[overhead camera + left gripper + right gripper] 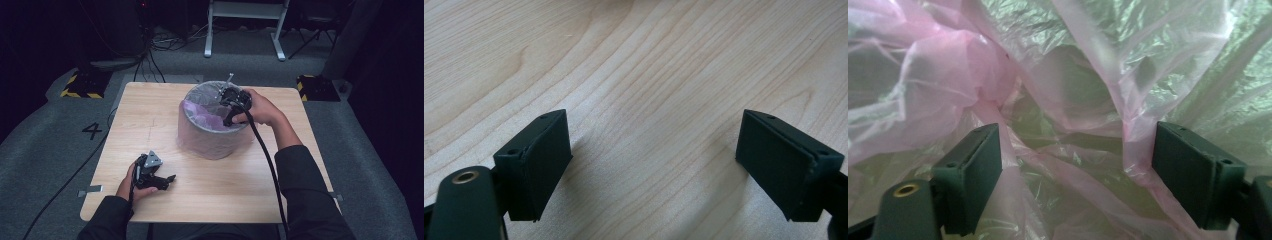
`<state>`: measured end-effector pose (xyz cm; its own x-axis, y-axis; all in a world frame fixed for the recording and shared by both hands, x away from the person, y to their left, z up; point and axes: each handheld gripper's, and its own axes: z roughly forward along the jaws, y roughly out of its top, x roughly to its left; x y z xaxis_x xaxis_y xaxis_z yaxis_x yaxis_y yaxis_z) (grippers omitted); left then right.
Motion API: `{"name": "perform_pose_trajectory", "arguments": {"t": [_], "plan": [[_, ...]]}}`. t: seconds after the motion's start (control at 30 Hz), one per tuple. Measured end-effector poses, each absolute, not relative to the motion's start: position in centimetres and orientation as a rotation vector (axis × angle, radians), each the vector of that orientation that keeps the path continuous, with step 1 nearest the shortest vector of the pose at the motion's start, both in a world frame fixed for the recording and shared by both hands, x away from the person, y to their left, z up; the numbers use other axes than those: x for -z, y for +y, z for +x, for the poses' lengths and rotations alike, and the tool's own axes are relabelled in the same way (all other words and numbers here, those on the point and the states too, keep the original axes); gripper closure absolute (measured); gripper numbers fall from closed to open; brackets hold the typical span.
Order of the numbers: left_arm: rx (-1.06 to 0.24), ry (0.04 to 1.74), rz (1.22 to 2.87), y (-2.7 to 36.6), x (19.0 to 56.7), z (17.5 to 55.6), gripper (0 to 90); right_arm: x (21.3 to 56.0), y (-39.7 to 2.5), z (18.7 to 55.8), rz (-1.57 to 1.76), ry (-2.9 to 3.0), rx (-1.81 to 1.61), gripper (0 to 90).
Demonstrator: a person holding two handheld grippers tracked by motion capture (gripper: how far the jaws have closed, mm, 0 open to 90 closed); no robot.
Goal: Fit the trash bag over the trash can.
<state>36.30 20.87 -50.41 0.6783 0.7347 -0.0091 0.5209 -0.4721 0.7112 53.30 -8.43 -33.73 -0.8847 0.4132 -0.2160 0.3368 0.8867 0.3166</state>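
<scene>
Pink, thin and crinkled, the bin liner (202, 111) is a translucent plastic film that sits inside and over the rim of the round wire-mesh basket (210, 142), which stands on the far middle of the pale wooden worktop (150, 125); its folds catch the light and bunch toward the basket's left inside wall; a black figure "4" (92, 131) is marked on the grey floor to the left of the worktop, the one piece of writing that can be read; the right tongs (231, 102) reach down into the mouth of the basket from its far right edge, and in the right gripper view (1073, 170) they stand wide apart with creased pink film between and around them, a fold lying against the inner face of each jaw, nothing pinched; the left tongs (162, 181) rest low over the near left part of the worktop, well apart from the basket; in the left gripper view (654, 165) they are spread wide over bare wood grain, holding nothing.
</scene>
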Motion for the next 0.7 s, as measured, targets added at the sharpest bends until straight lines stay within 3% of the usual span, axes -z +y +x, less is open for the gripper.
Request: {"name": "perform_pose_trajectory", "arguments": {"t": [0.7], "plan": [[-0.389, 0.961, 2.183, 20.88, 50.41, 36.31, 14.2, 33.0, -8.87, 52.46, 0.523, 2.723, -0.519, 21.4]]}}
